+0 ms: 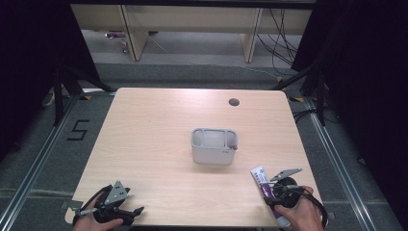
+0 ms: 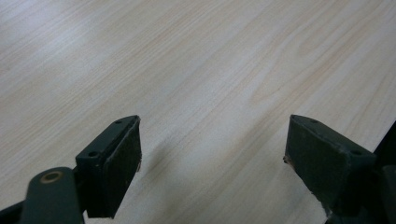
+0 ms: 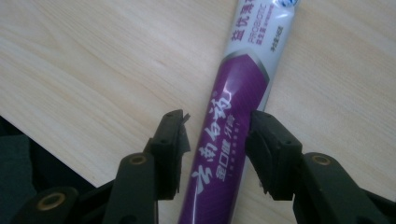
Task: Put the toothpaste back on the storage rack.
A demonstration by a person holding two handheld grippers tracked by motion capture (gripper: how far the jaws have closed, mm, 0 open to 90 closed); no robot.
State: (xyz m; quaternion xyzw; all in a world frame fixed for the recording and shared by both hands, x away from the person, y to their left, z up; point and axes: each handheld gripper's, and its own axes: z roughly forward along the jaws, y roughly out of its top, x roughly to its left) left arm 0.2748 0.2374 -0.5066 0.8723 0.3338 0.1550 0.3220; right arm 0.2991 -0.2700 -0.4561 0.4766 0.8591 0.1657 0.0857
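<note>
Right gripper (image 3: 217, 140) fingers straddle the toothpaste tube (image 3: 233, 121) lying on the table (image 3: 93, 70) near its front edge, not yet pinching; we should center, then squeeze mid-tube; left gripper (image 2: 212, 158) fingers apart, empty.

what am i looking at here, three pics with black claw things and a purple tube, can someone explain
A person sits at a wooden table and holds a hand-operated tool with two jaws in each hand. The wide picture comes from a camera above the table. The other two come from small cameras riding on the tools, looking along their black jaws.

On the table stand a grey caddy in the middle and a purple and white toothpaste tube near the front right edge.

The left gripper is open over bare wood. The right gripper has its jaws on either side of the tube, which lies flat on the table. A small gap shows on each side, so the tube is not squeezed.
</note>
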